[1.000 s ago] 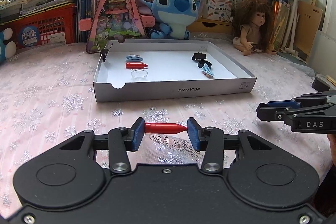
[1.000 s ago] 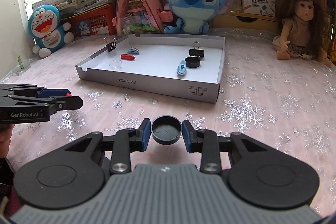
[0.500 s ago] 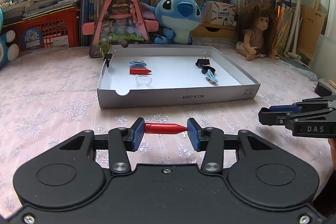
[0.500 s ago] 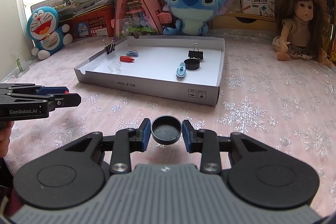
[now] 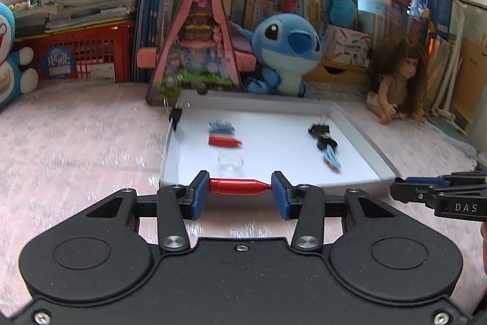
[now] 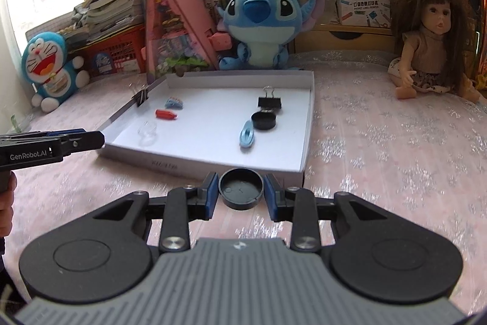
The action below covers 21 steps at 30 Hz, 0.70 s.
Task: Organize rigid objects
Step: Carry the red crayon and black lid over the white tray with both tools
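Red cap lies crosswise in the left claw, pinched end to end between its blue pads, at the near edge of the white tray. Inside the tray lie a second red piece, a clear dish and a binder clip, all blurred.

From the right wrist, the right claw grips a black lid by its rim, just before the tray's near wall. Another black lid sits inside, touching a blue clip.
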Each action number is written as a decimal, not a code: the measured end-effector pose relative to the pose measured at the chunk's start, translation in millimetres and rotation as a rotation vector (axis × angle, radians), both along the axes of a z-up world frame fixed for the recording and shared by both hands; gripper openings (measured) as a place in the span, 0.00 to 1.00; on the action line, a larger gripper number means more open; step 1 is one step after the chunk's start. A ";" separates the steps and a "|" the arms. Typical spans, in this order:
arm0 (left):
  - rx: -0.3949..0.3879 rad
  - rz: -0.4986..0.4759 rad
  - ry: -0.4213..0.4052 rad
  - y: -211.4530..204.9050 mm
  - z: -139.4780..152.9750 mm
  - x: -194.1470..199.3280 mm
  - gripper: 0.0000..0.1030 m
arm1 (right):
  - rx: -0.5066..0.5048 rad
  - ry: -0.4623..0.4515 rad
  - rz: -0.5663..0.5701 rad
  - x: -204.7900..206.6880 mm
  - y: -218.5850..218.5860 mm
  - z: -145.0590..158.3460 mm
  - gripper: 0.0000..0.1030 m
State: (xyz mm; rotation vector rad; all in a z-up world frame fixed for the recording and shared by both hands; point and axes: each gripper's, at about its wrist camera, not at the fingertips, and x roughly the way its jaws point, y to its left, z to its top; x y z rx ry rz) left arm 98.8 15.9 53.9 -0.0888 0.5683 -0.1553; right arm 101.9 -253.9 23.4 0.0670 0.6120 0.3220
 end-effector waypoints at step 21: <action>0.012 0.038 0.166 -6.2 -32.5 82.9 0.41 | 0.034 0.154 -0.083 93.4 3.8 -5.3 0.37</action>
